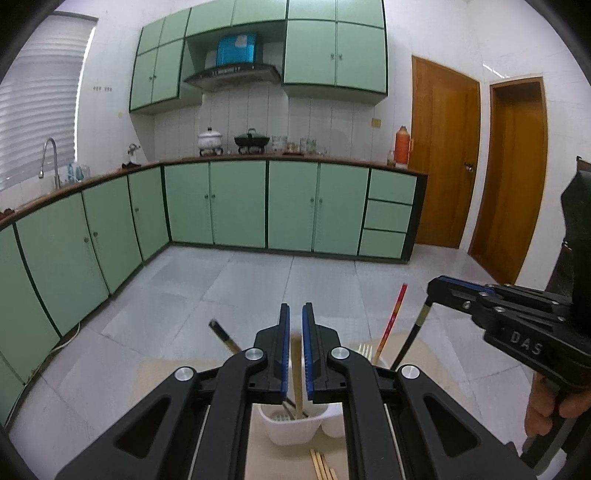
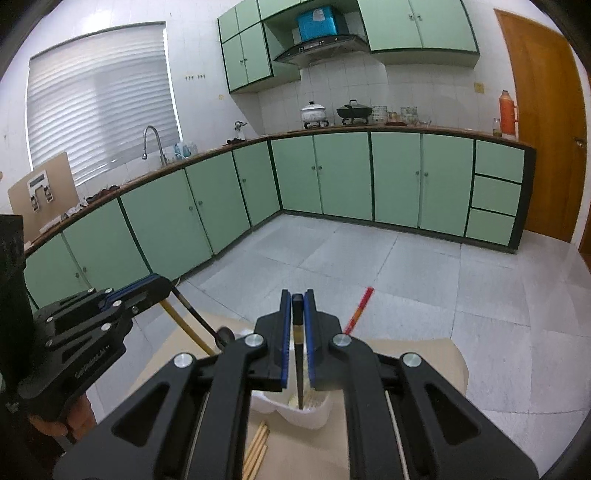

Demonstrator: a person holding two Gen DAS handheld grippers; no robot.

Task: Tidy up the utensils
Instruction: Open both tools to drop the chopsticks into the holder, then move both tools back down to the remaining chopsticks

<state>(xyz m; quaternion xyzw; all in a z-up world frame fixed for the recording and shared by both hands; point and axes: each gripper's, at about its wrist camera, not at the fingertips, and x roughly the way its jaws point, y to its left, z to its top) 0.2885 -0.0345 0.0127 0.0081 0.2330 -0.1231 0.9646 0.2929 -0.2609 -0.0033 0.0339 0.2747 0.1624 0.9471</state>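
Utensils are mostly gathered upright in the white holder (image 1: pixel 291 424) on the table (image 2: pixel 424 354); a black chopstick (image 2: pixel 298 354) is clamped by the right gripper (image 2: pixel 297 306) above it, a wooden one (image 1: pixel 296 373) by the left gripper (image 1: pixel 296 317), while loose wooden chopsticks (image 2: pixel 258 450) remain beside it, so sorting is judged unfinished

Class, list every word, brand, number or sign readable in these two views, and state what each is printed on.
"DAS": raised letters on the right gripper's black body.
Script lettering on the left gripper's body: too small to read.
Label on the blue box above the range hood: blurred.
White device on the board: markings unreadable.
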